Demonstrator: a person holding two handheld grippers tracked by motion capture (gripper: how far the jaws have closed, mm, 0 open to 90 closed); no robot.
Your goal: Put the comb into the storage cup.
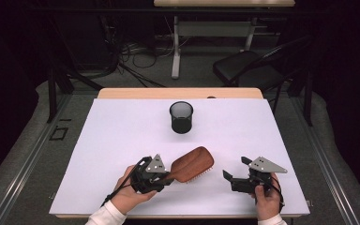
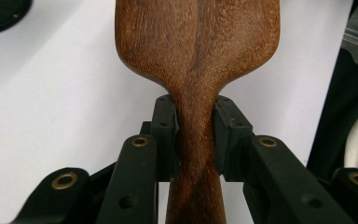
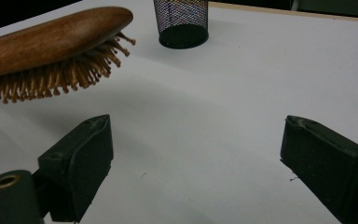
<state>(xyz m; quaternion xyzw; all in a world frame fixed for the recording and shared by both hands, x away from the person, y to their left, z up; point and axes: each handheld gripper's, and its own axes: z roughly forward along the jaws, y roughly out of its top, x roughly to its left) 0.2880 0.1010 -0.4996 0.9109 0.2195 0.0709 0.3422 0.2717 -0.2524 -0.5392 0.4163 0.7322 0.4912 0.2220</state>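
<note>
My left gripper [image 1: 165, 174] clamped the brown wooden paddle hairbrush [image 1: 192, 164] by its handle, lifted, bristles down; its long axis pointed toward the black mesh cup [image 1: 181, 117] beyond; my right gripper [image 1: 236, 174] gaped empty alongside.

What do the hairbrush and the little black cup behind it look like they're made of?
The hairbrush looks like reddish-brown wood with a smooth, dull sheen; grain streaks run along its back and handle. Its bristles are tan pins, perhaps wood or bamboo. The cup seems to be black wire mesh, likely metal: the table shows through its criss-cross wall.
</note>
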